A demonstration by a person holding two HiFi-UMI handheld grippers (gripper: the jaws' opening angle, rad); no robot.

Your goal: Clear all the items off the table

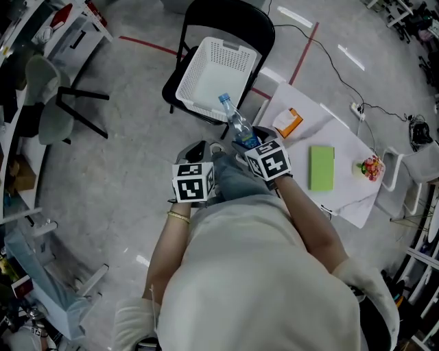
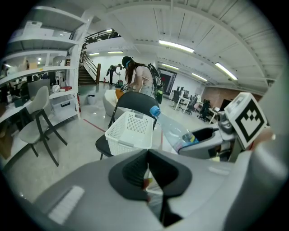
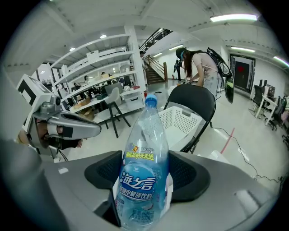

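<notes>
The right tool (image 3: pixel 146 177) grips a water bottle (image 3: pixel 142 135), held just short of the white basket (image 1: pixel 206 51) on the chair (image 1: pixel 240 17). The basket looks empty. The left tool (image 2: pixel 148 171) is clenched on nothing. On the worktop (image 1: pixel 343 137) at right lie an orange box (image 1: pixel 288 122), a green box (image 1: pixel 321 167) and a small flowered item (image 1: pixel 371 166), so most of the clearing is left.

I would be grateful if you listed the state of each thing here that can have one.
water bottle: capped, held.
right gripper: shut on the water bottle.
left gripper: shut, nothing held.
basket: empty, on the chair.
green box: lying flat on the table.
</notes>
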